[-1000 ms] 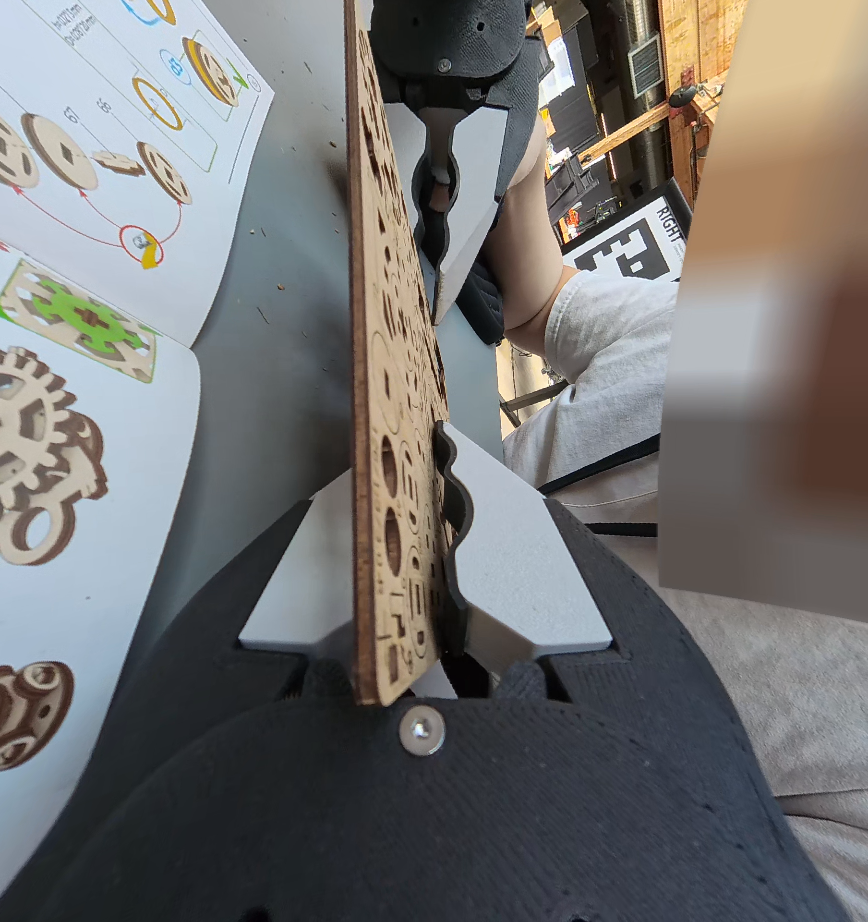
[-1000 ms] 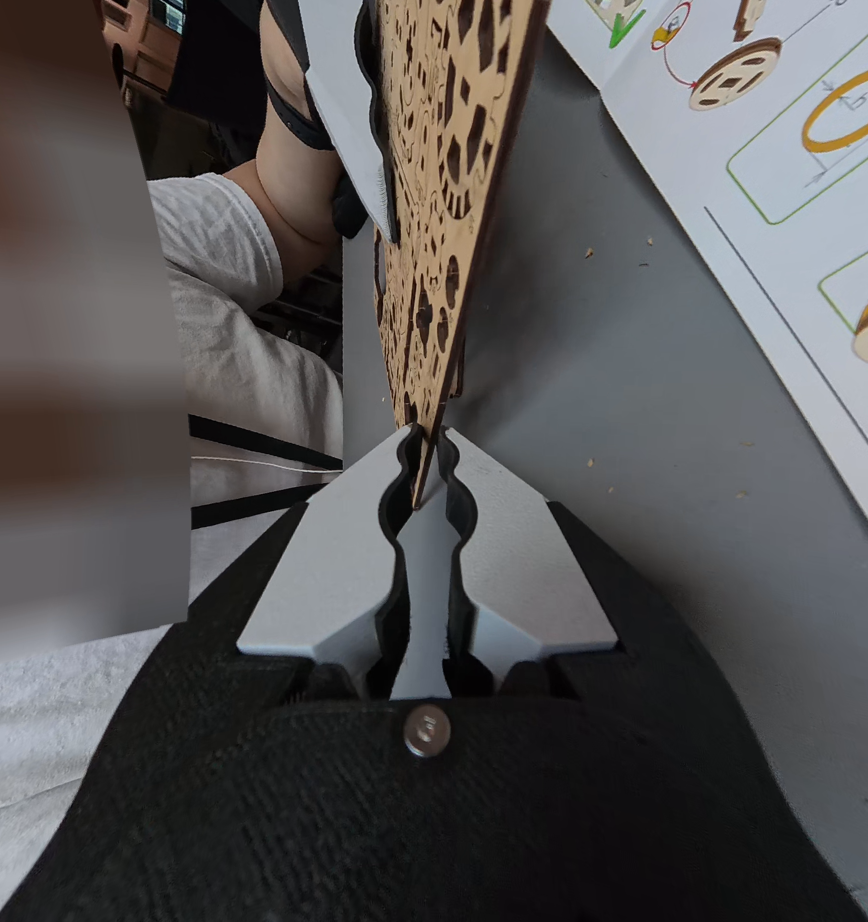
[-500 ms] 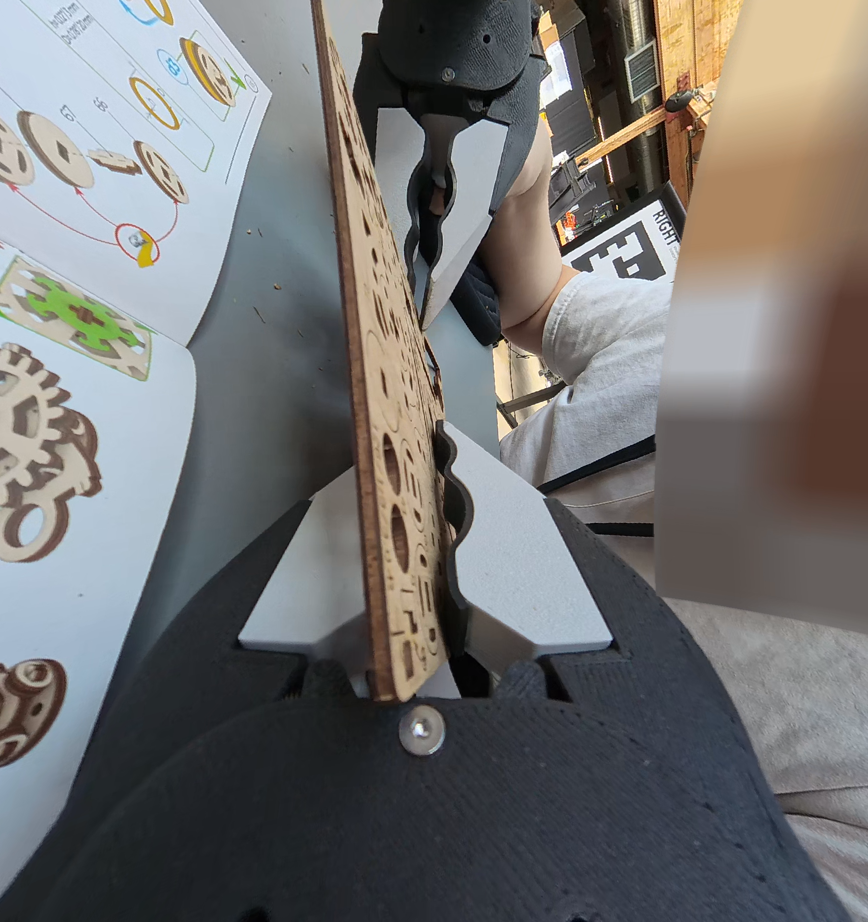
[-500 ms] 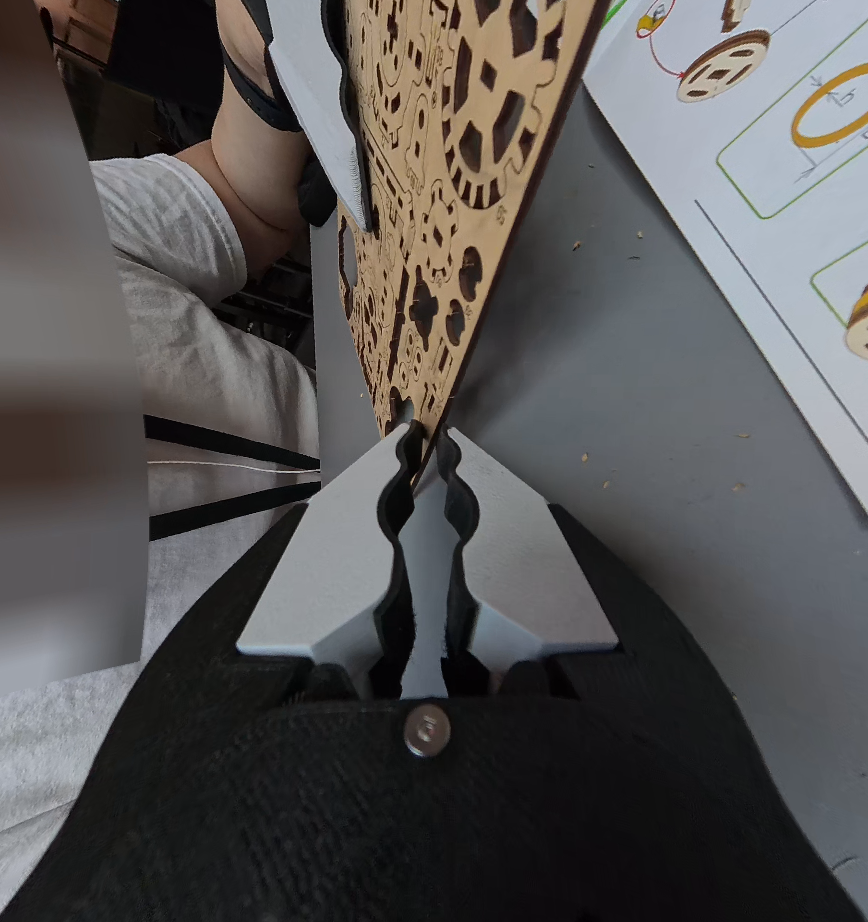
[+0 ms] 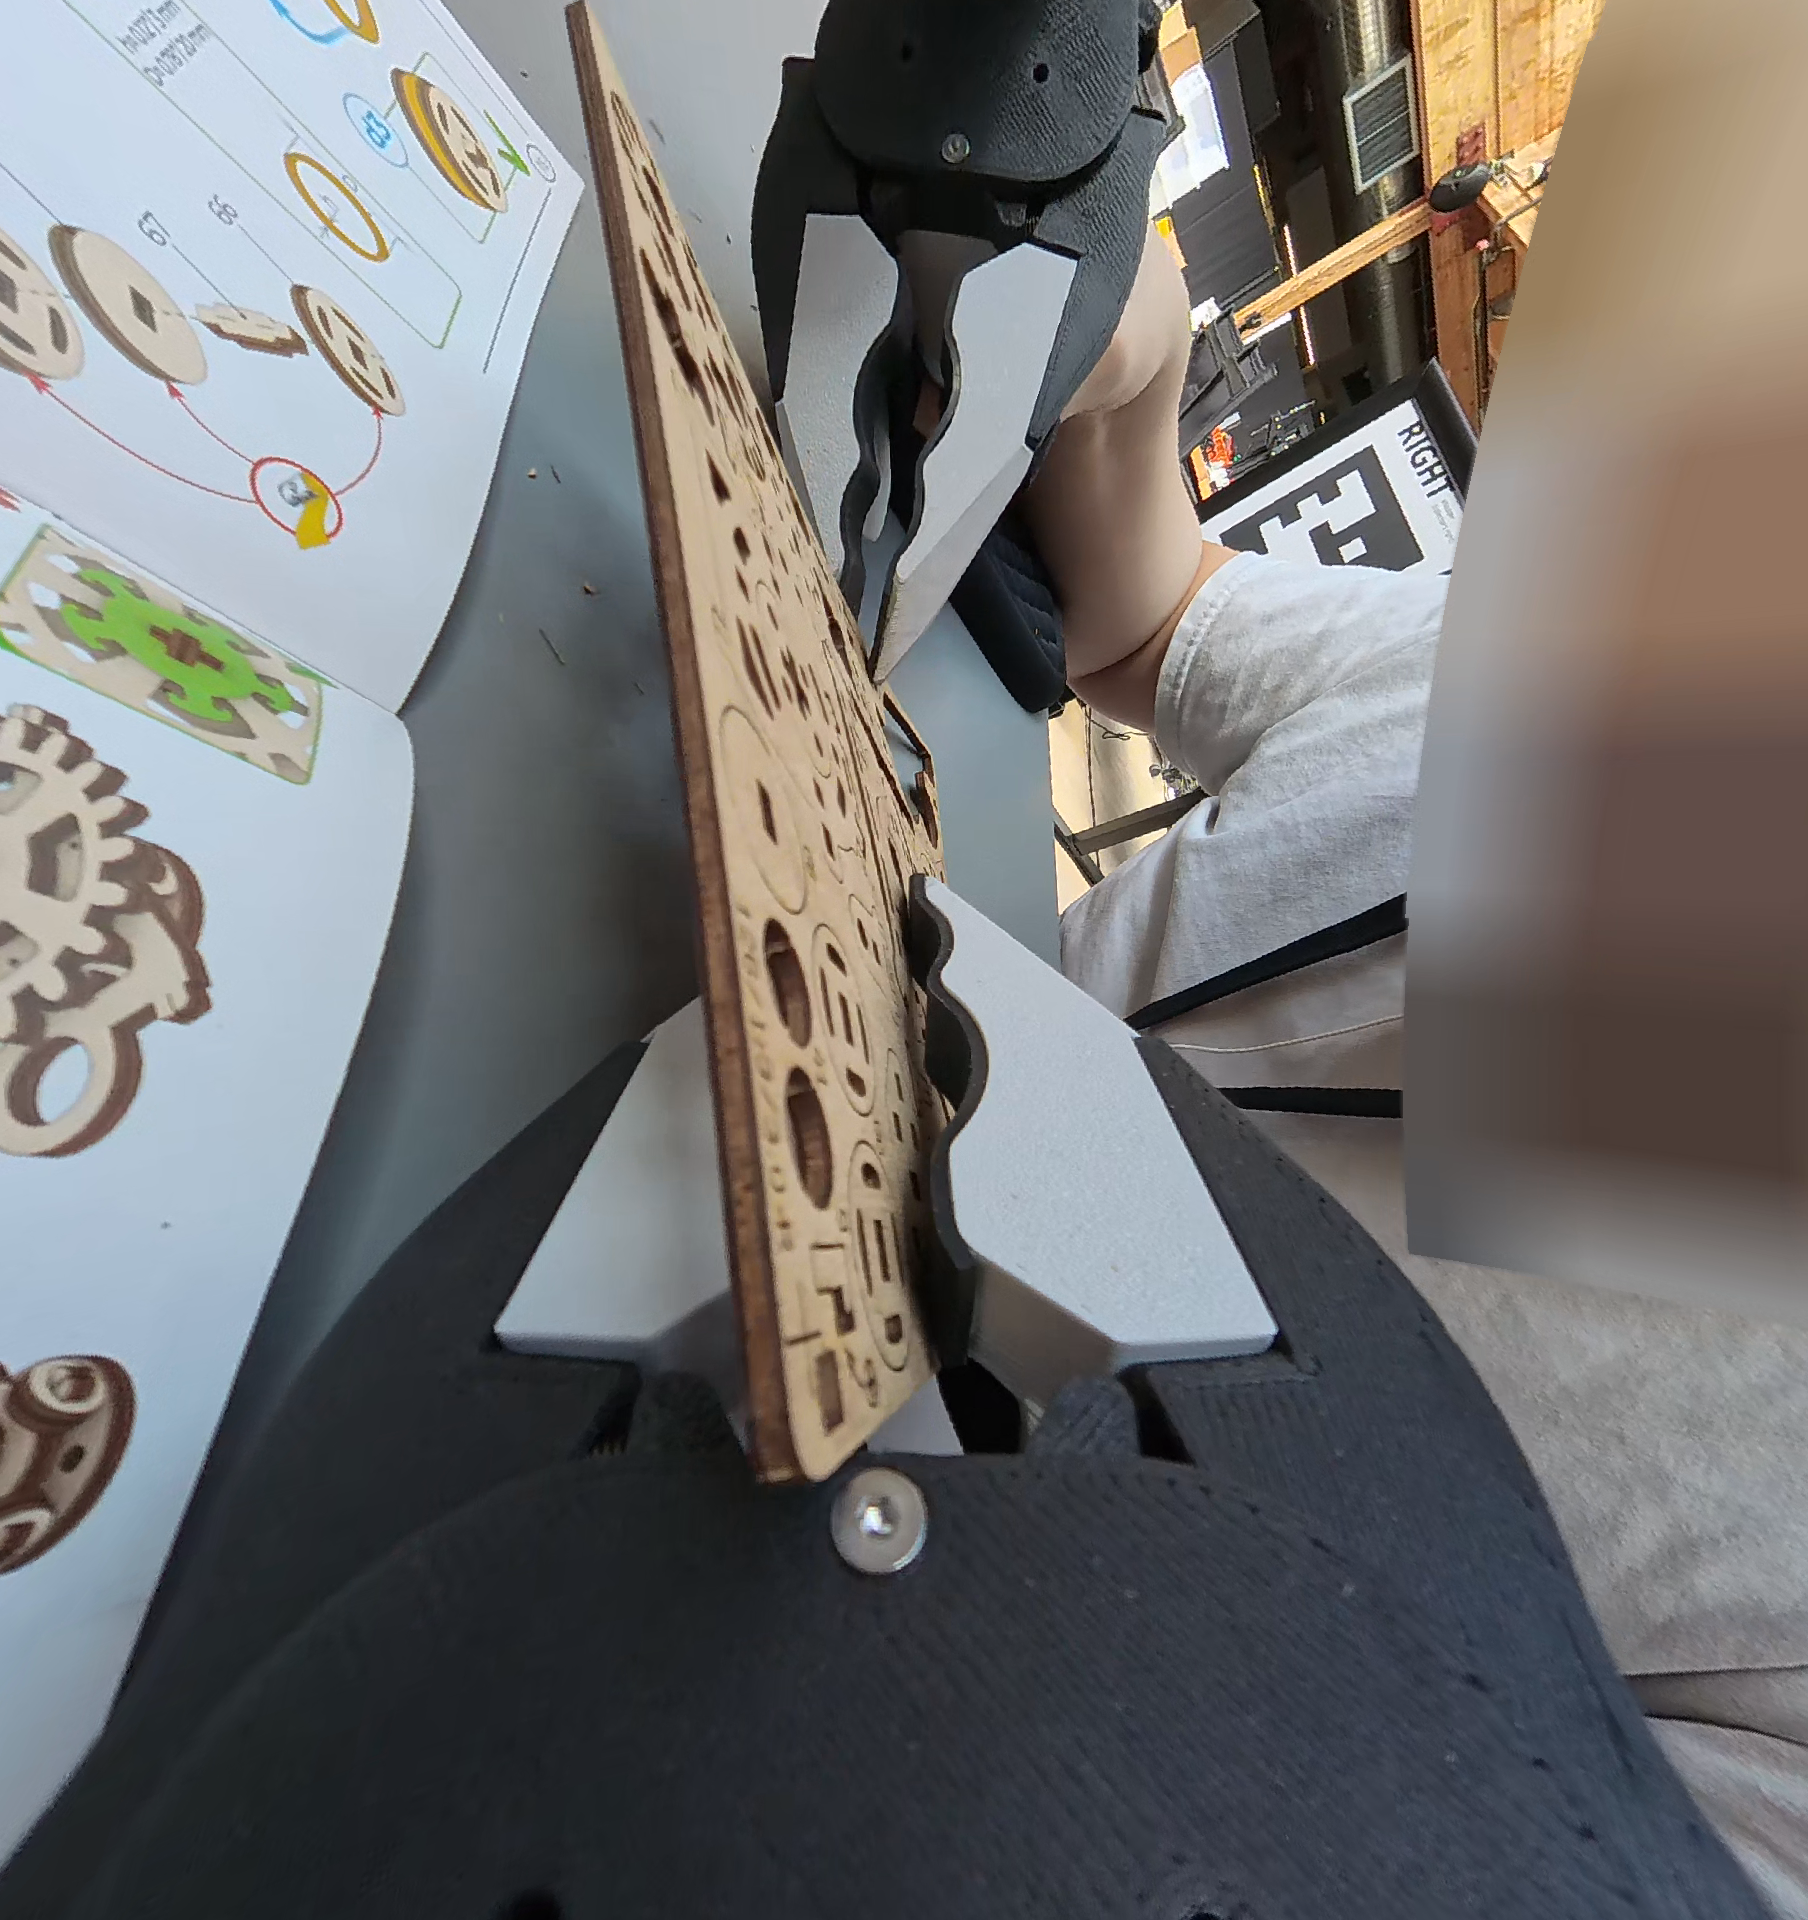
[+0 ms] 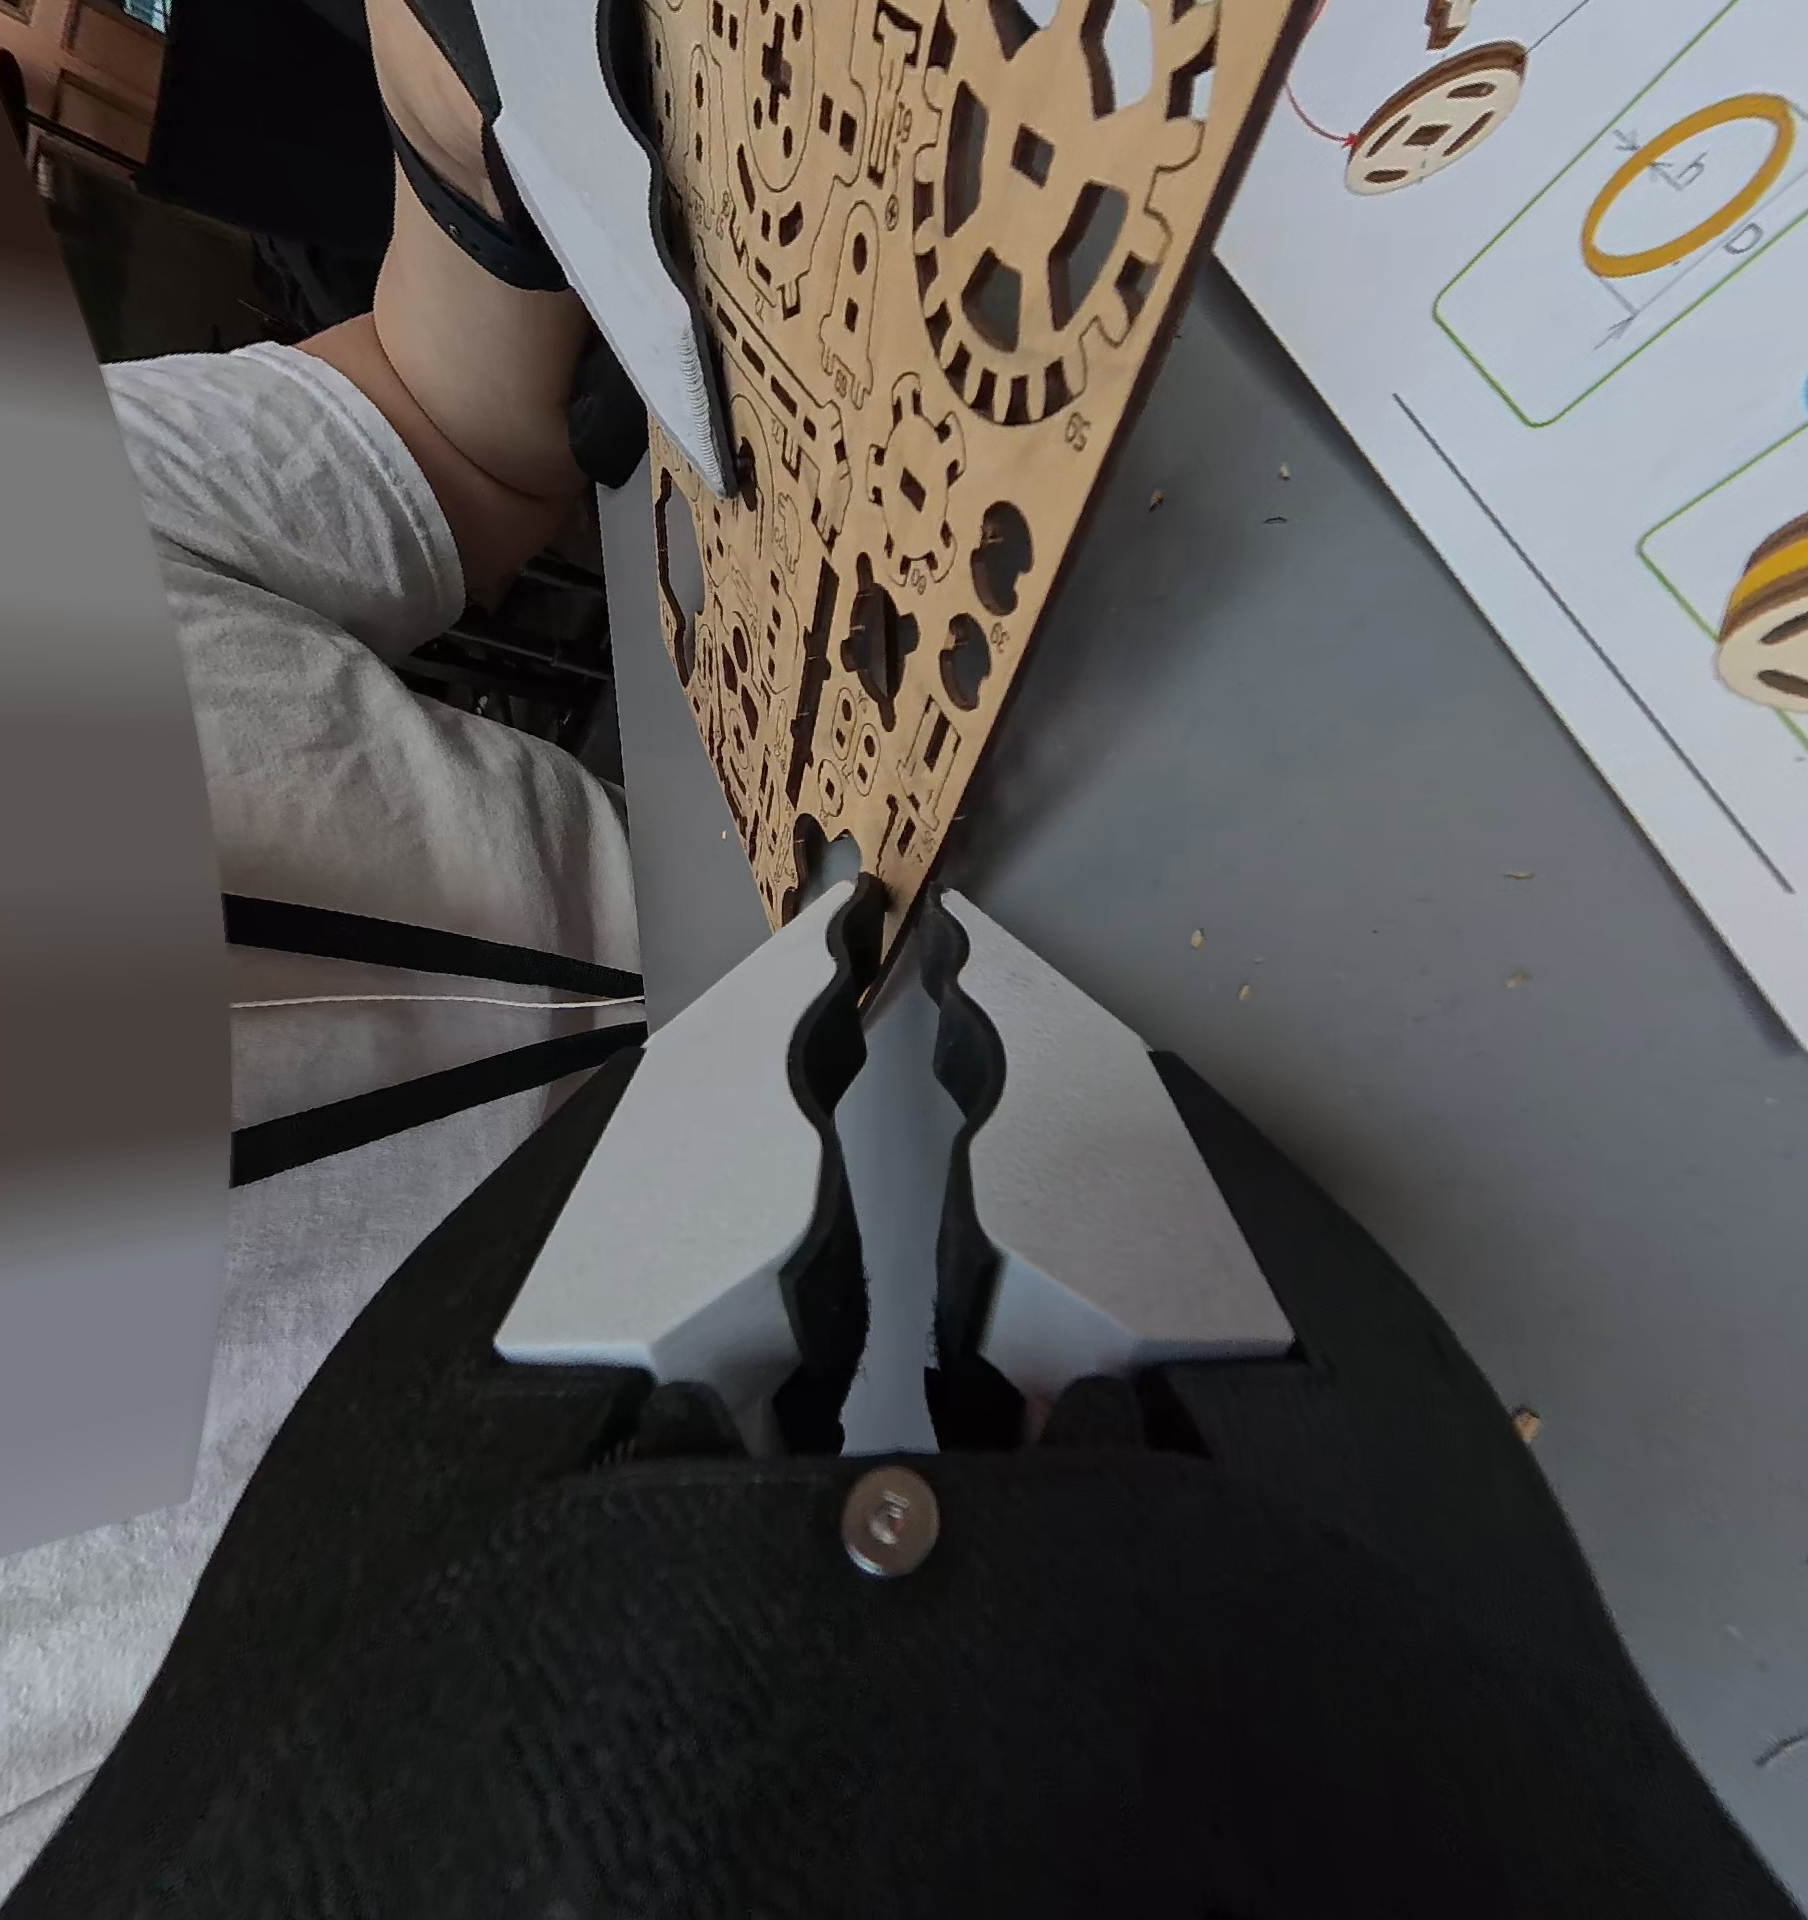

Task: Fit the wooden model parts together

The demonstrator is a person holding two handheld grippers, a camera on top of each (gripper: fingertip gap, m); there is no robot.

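Plywood parts sheet [image 5: 775, 831], laser-cut, on edge over grey table [image 6: 1347, 831] — clamped deep between both fingers of left gripper [image 5: 827, 1143]; near corner nipped at the fingertips of right gripper [image 6: 895, 914], nearly closed. Instruction booklet [image 5: 152, 727] beyond the left finger.

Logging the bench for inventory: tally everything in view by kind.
Wooden parts sheet: 1
Grippers: 2, left gripper and right gripper, both with jaws closed on the sheet
Instruction sheet: 1
Grey table: 1
Total: 5
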